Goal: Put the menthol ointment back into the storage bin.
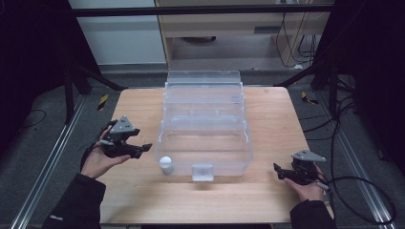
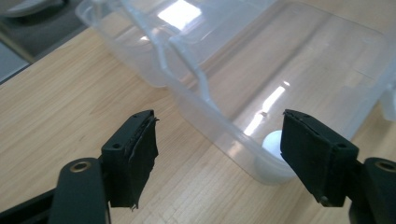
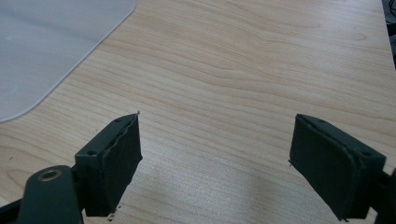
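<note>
- The left gripper point(image 1: 143, 149) is seen just left of the clear plastic box point(image 1: 205, 125), its jaws spread wide with nothing gripped.
- A white ball point(image 1: 165, 163) is seen inside the box's near left corner, close to that gripper but untouched.
- The right gripper point(image 1: 279, 171) is held near the wooden table's point(image 1: 143, 200) near right edge, its jaws wide apart and empty.

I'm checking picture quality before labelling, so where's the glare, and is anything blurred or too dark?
High view: dim and soft, corners nearly black, the clear plastic bin pale and hazy. Left gripper view: bright window-like glare patches and a streak on the bin; the white ball behind its wall looks soft. Right gripper view: evenly lit wooden table, with a faint shadow between the jaws.
</note>
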Demonstrator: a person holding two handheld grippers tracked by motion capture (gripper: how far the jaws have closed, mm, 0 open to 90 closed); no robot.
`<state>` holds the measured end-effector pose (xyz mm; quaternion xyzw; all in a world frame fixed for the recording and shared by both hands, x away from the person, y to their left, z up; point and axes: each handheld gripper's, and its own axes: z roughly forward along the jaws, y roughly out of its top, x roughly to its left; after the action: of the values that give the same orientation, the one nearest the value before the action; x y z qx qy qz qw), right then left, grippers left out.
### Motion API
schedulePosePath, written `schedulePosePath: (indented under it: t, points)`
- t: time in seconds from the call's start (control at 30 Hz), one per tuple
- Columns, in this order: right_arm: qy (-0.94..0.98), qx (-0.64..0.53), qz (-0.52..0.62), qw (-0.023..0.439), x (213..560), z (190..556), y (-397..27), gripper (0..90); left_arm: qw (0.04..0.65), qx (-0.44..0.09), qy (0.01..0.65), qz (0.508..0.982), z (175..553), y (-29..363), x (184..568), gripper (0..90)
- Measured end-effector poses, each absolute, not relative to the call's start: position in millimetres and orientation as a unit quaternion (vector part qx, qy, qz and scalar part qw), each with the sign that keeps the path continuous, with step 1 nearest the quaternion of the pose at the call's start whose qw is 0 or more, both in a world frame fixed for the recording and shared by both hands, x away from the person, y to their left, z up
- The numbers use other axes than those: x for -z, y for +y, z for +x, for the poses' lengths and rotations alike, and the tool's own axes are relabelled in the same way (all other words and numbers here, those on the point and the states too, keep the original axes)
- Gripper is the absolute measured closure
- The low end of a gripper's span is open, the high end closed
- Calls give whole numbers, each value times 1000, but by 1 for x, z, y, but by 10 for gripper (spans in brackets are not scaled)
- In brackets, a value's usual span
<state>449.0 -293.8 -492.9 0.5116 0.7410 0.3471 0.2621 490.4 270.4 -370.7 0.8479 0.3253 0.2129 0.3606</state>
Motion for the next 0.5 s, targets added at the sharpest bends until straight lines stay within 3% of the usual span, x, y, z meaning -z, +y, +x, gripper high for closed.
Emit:
schedulePosePath:
  t: [0.13, 0.3, 0.5]
  points:
    - [740, -348, 511, 266, 493, 449, -295, 166, 361, -251, 381, 813, 478, 285, 396, 245]
    - [738, -350, 514, 262, 493, 448, -295, 166, 375, -258, 448, 769, 471, 297, 419, 246]
    - [731, -358, 520, 258, 491, 446, -295, 162, 350, -283, 510, 733, 469, 310, 451, 242]
